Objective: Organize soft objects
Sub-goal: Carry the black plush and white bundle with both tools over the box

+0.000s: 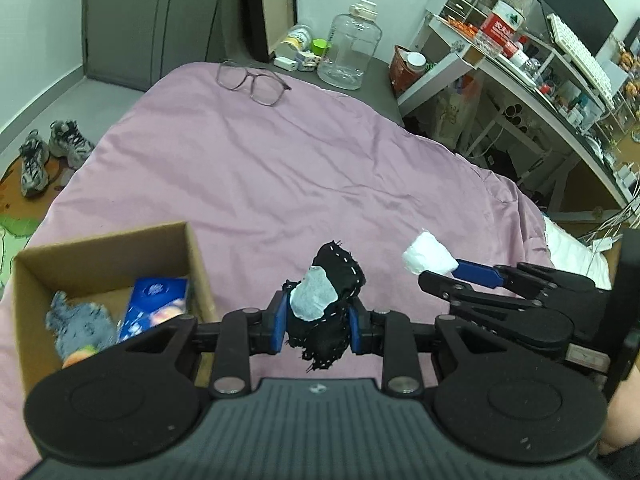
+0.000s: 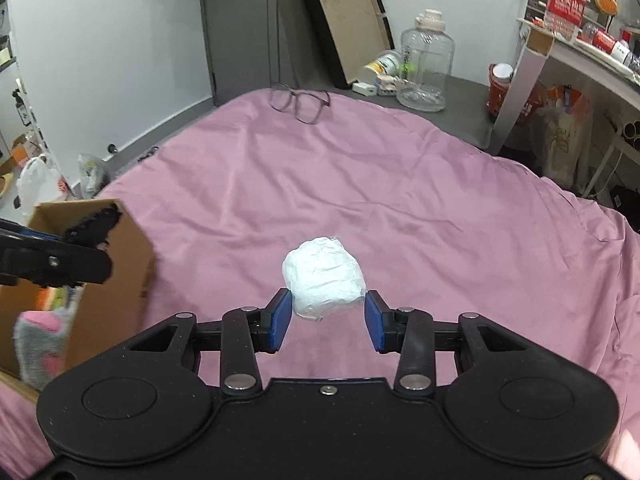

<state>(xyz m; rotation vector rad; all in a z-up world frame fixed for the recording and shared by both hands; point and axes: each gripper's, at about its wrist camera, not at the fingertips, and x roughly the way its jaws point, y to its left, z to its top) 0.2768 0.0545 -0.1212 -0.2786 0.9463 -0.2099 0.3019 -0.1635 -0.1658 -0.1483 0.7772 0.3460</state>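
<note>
My left gripper point(image 1: 318, 316) is shut on a black rolled sock bundle point(image 1: 340, 276) with a grey-white patch, held just above the pink bedspread point(image 1: 280, 168). To its left stands an open cardboard box point(image 1: 108, 240) holding a grey soft item point(image 1: 76, 324) and a blue pack point(image 1: 156, 304). My right gripper point(image 2: 326, 312) is shut on a white crumpled soft bundle point(image 2: 324, 276), lifted off the bed. In the left wrist view the right gripper point(image 1: 460, 270) hangs to the right with the white bundle point(image 1: 428, 258) at its tips. The right wrist view shows the left gripper point(image 2: 80, 240) before the box point(image 2: 120, 280).
Eyeglasses point(image 1: 252, 82) lie at the bed's far edge. Behind them on a grey surface stand a clear plastic jug point(image 1: 352, 52) and small containers. A cluttered white desk point(image 1: 500, 68) runs along the right. Sneakers point(image 1: 48, 156) sit on the floor at left.
</note>
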